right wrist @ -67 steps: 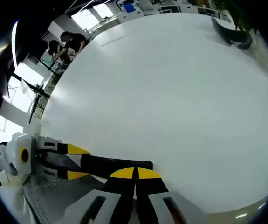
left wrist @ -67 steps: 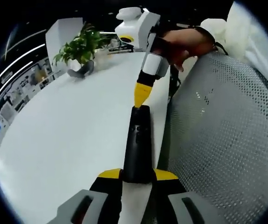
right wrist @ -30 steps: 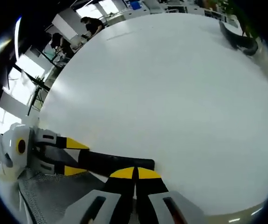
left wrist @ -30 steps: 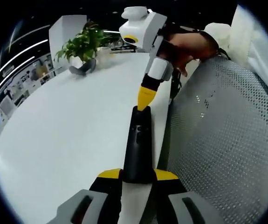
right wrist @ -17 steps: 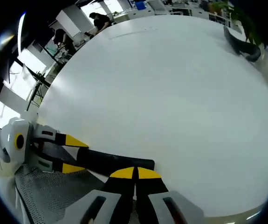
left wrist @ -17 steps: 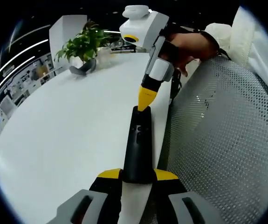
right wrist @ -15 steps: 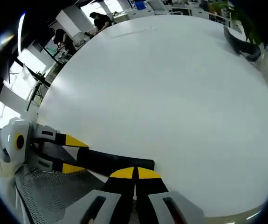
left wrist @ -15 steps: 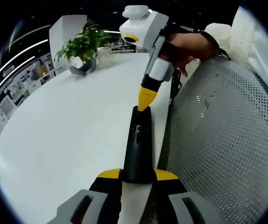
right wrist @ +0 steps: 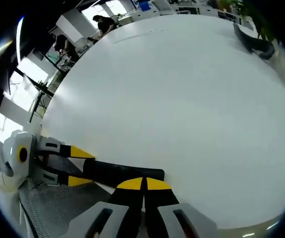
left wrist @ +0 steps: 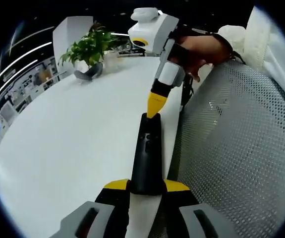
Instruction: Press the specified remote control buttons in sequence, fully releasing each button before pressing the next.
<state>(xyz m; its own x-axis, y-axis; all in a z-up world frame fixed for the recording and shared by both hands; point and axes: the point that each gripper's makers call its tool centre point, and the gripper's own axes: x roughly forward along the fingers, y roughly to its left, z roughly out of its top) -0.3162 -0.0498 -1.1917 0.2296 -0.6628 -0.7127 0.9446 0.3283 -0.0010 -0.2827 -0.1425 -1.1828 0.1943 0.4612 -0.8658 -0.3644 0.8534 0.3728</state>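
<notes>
Remote (left wrist: 145,153) clamped in left tongs (left wrist: 146,185) over table (left wrist: 68,144) edge. Right tongs (left wrist: 154,103) closed, empty, tip at remote's far end; barely shifted since half-second earlier. Press likely ongoing, release pending.

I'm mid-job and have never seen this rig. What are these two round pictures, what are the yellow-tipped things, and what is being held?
There is no robot arm: a person holds a two-jaw hand tool in each hand, and a fisheye camera rides on each.

In the left gripper view, the left gripper rises from the bottom, its yellow jaws shut on the near end of a black remote control. The right gripper comes in from above, held by a hand, its shut yellow tip at the remote's far end; contact can't be confirmed.

The right gripper view looks along the right gripper and sees the same remote lying sideways, clamped by the left gripper.

Below is a white table, with a potted plant far off and a mesh chair back beside it.
</notes>
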